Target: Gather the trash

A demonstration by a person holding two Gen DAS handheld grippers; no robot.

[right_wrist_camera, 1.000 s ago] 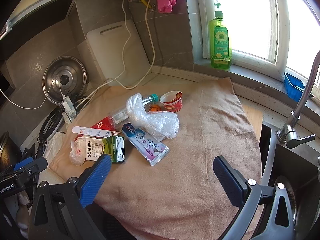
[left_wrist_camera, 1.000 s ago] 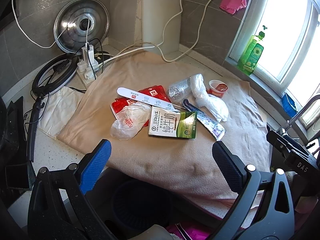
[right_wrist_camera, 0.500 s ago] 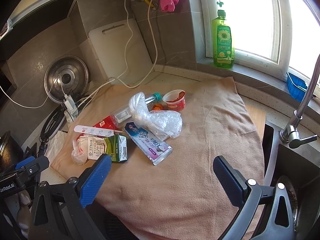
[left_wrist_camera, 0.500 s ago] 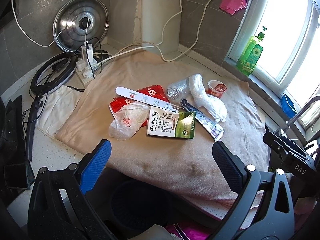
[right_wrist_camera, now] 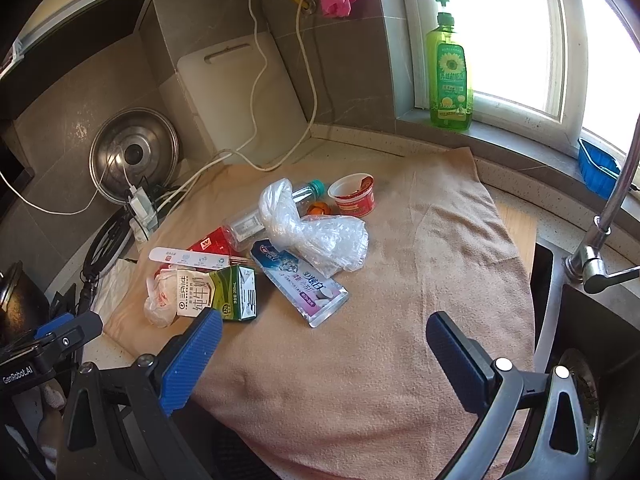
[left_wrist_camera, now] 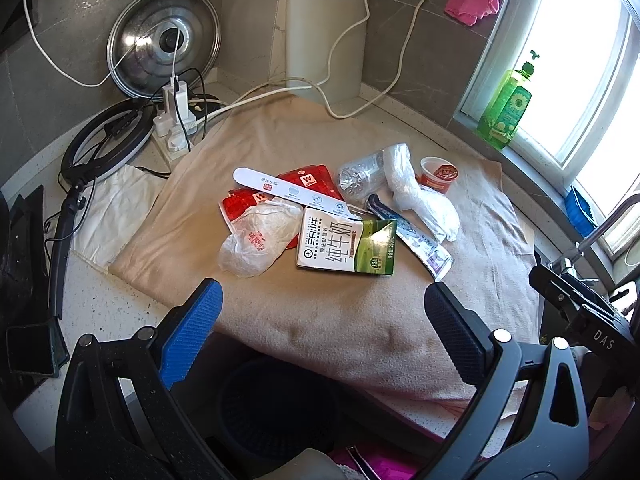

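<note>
**Both claws wait above the trash pile**

The left gripper [left_wrist_camera: 320, 300] is wide open and holds nothing. The right gripper [right_wrist_camera: 324, 334] is wide open too, and it is empty as well. Both hang over the near edge of a tan towel [left_wrist_camera: 360, 320] that covers the kitchen counter.

All the trash lies in one heap in the middle of the towel. Nearest the left gripper is a flat milk carton [left_wrist_camera: 346, 245], green and white. Touching its left side is a crumpled white bag [left_wrist_camera: 256, 240]. Behind them are red wrappers [left_wrist_camera: 308, 180] with a long white stick pack [left_wrist_camera: 288, 191] lying across them. On the right side there is a squashed toothpaste tube [right_wrist_camera: 300, 282], a clear plastic bag [right_wrist_camera: 316, 232] on top of a clear bottle [right_wrist_camera: 248, 224], a small red cup [right_wrist_camera: 353, 195] and a little orange thing beside the cup that is too small to name.

A dark round bin [left_wrist_camera: 276, 408] sits low down, under the counter edge, just below the left gripper.

No piece has been picked up yet, so the job looks like it is only at the start: choosing a first piece. The milk carton and the toothpaste tube look easiest, since they lie at the front of the heap. The next move calls for one claw to go forward and down, close on one piece only, and carry it back to the bin. The thin bags may slip or drag other bits along.
</note>
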